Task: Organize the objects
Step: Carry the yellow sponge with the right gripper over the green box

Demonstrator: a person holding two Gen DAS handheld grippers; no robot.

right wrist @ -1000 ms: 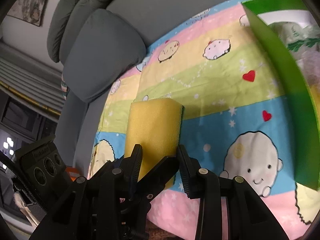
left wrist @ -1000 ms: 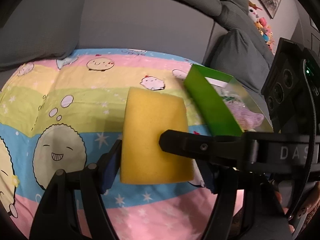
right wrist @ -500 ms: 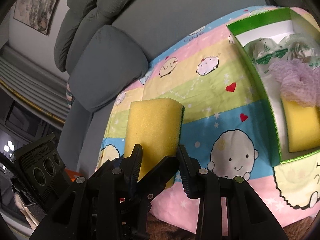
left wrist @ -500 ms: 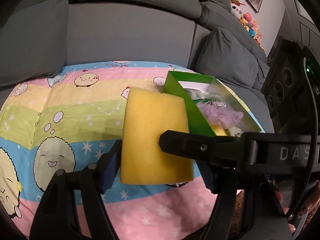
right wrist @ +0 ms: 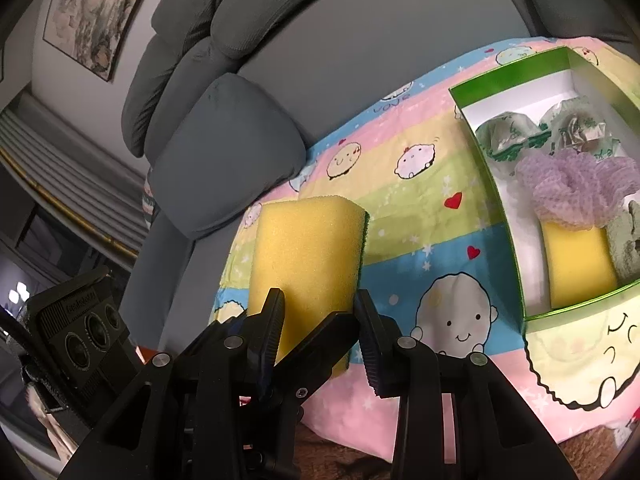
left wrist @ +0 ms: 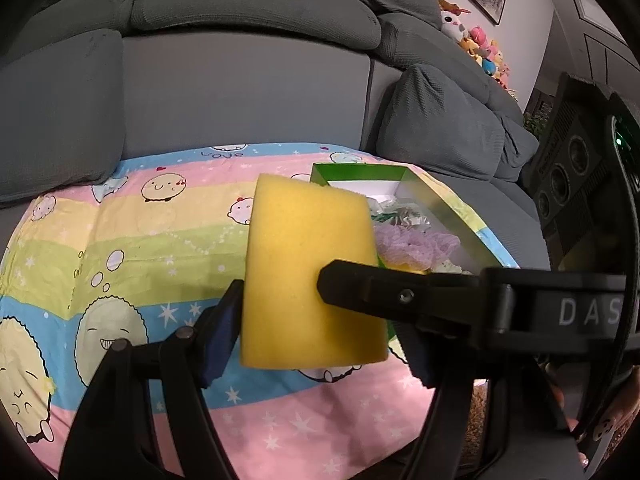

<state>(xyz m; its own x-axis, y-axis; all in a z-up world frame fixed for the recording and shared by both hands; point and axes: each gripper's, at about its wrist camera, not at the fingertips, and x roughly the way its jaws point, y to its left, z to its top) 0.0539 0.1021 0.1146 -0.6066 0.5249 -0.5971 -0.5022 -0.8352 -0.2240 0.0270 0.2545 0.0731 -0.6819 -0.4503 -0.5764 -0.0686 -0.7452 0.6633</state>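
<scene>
Left wrist view: the left gripper (left wrist: 316,320) pinches a thick yellow foam sponge (left wrist: 308,272) above the striped cartoon blanket (left wrist: 132,240).

Right wrist view: the right gripper (right wrist: 320,328) squeezes the sponge too, left of the open green cardboard box (right wrist: 496,208).

Black plastic tool (right wrist: 320,320) fingers with silver screws, blue pads (left wrist: 218,334), white "DAS" lettering.

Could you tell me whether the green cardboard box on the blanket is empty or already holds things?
It already holds things. The open green cardboard box contains a yellow sponge, a purple mesh puff and crumpled green-printed wrappers.
</scene>
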